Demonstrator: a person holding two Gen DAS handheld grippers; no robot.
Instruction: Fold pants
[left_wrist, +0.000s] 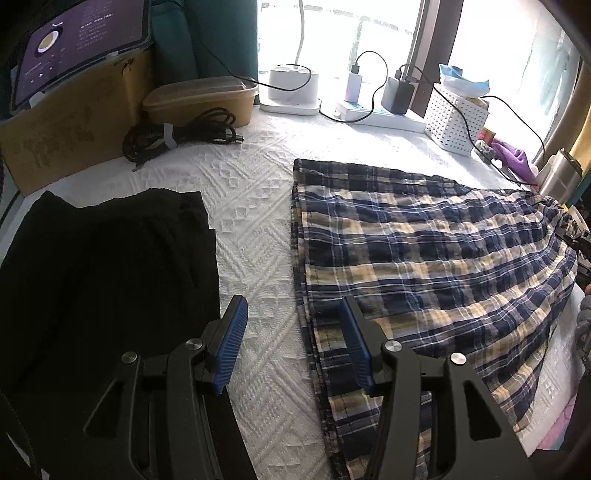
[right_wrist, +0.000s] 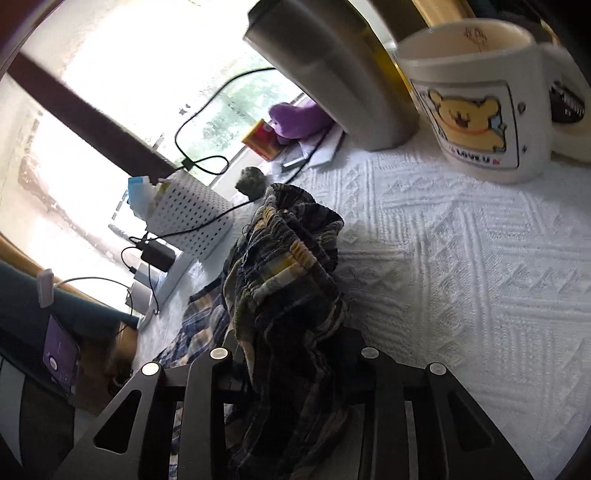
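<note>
Right gripper (right_wrist: 295, 369) is gripping the plaid pants (left_wrist: 424, 258) waistband, probably lifting it to fold; left gripper (left_wrist: 291, 343) is hovering wide open, empty, over the hem edge.

Matte black left gripper (left_wrist: 293, 341) linkage, ribbed blue pads (left_wrist: 232, 345) (silver round screws at pivots).

Plaid pants (left_wrist: 424, 258) lie spread across the right of the frame on the white quilted surface (left_wrist: 255, 229); the left gripper (left_wrist: 291, 325), fingers apart, hovers over their left edge, black garment (left_wrist: 103, 266) lower left.
</note>
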